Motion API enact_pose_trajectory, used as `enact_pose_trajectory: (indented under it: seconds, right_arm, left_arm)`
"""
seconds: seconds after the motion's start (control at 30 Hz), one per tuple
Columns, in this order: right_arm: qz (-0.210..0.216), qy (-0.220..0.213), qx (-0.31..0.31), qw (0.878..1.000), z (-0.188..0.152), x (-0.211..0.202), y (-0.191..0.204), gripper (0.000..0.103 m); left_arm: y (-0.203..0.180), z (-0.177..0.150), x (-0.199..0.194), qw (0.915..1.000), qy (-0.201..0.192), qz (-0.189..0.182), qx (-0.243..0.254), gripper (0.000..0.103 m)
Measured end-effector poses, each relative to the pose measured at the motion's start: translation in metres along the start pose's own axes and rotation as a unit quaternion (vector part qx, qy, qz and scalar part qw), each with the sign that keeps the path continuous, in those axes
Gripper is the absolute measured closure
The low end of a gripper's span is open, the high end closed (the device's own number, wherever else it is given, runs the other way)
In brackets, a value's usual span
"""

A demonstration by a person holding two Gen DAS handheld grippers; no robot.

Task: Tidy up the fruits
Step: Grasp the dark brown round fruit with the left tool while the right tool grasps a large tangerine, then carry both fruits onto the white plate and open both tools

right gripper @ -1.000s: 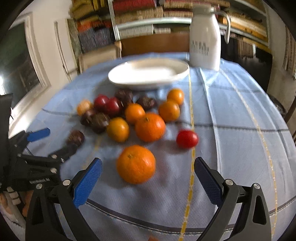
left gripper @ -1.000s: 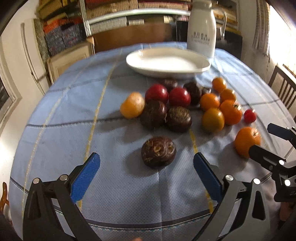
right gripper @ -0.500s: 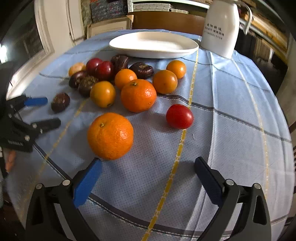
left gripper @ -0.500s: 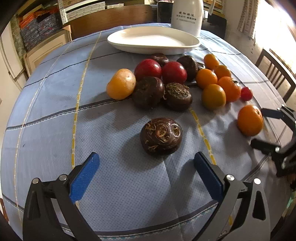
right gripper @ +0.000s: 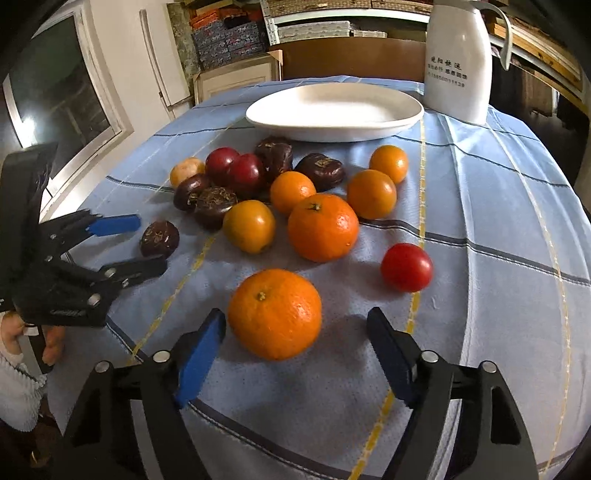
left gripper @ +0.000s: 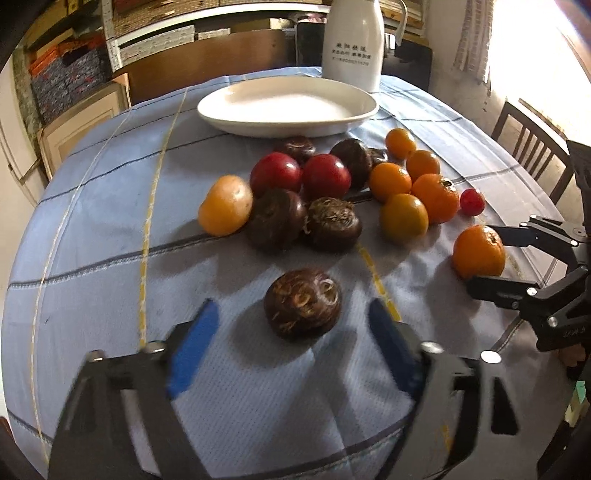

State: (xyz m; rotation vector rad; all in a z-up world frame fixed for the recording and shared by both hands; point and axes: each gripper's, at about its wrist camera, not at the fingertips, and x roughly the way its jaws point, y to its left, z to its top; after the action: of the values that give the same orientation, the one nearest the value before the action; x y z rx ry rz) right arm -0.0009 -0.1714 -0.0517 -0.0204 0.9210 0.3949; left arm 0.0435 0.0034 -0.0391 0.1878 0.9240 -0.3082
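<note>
Plate (left gripper: 236,123) near the table's far edge has no fruit yet. Left gripper (left gripper: 291,328) closing around dark fruit (left gripper: 302,308), right gripper (right gripper: 295,332) closing around orange (right gripper: 274,314), neither pinching yet.

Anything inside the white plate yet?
No. The white plate holds no fruit in either view; its whole inner surface shows bare. Only the tablecloth under it is hidden.

The room is dim and warm. In my left view, strong daylight from the window (left gripper: 546,48) at the upper right is overexposed, pure white glare. The fruits throw soft shadows on the cloth (left gripper: 110,221) toward me. My left tongs (left gripper: 291,332) are smeared by motion blur. Both views bend strongly at the edges, with black corners. The shelves (right gripper: 314,26) behind are dark.
</note>
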Motion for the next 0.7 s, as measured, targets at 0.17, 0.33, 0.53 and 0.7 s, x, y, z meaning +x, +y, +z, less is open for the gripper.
enact_pose_trajectory:
  seconds: [0.17,0.33,0.53,0.7]
  right_arm:
    - [0.017,-0.001,-0.007,1.000,0.002,0.001,-0.002,0.052]
    - [0.035,-0.005,-0.007,0.999,0.001,0.000,-0.002,0.057]
    - [0.057,-0.028,0.019,0.998,-0.002,-0.012,-0.013,0.057]
    - [0.061,-0.072,0.032,0.995,0.034,-0.031,-0.022,0.057]
  left_arm:
    - [-0.005,0.004,0.006,0.9999,0.005,-0.011,0.012,0.041]
    - [-0.008,0.001,0.001,0.9995,-0.002,-0.027,0.019,0.062]
    - [0.002,0.005,-0.012,0.9986,-0.026,-0.046,-0.007,0.062]
    - [0.011,0.055,-0.031,0.9967,-0.068,-0.039,-0.018,0.062]
